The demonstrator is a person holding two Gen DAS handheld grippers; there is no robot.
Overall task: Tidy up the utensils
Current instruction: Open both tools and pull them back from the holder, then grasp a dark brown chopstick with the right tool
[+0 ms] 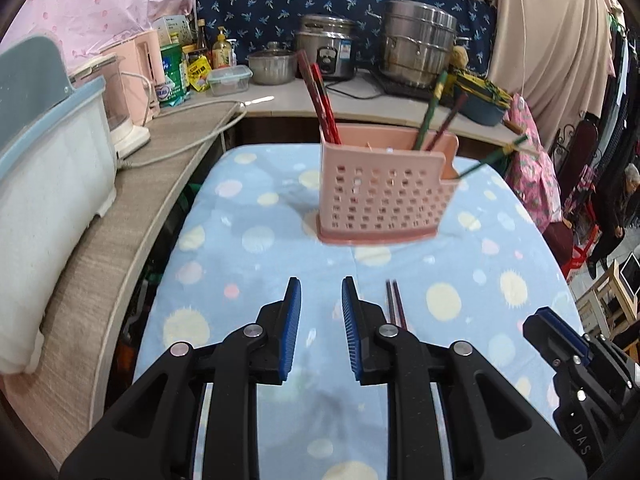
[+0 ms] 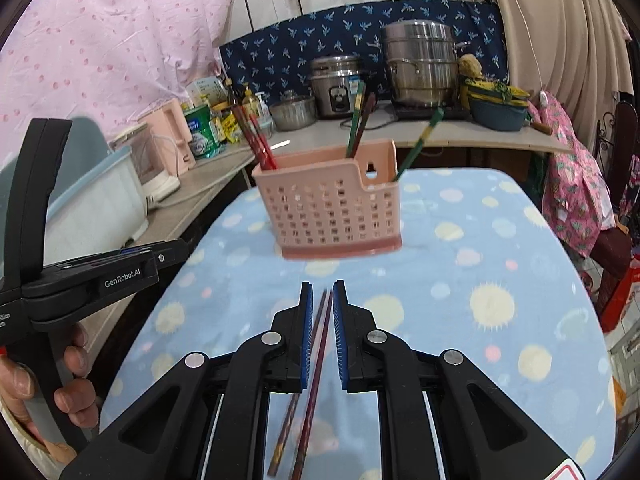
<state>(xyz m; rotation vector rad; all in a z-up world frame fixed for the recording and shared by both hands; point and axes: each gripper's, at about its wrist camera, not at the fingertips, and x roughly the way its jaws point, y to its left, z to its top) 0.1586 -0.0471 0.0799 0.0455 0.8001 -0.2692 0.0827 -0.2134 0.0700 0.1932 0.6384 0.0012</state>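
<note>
In front of the pink holder (image 2: pixel 332 208), two dark chopsticks (image 2: pixel 316 356) lie between the right gripper (image 2: pixel 321 304) fingers, narrowly apart, contact unclear. Left gripper (image 1: pixel 320 300) gapes, holding nothing.

"GenRobot.AI" is read in white letters on the black body of the left gripper (image 2: pixel 120 258), seen side-on in the right wrist view. Further white lettering at that frame's left edge is cut off and cannot be made out. On the right gripper (image 1: pixel 560 344), in the left wrist view, the letters "DAS" are seen, possibly part of a longer word. Printing on the green can (image 2: pixel 202 130) and the bottles (image 1: pixel 222 50) is too blurred to be read.
</note>
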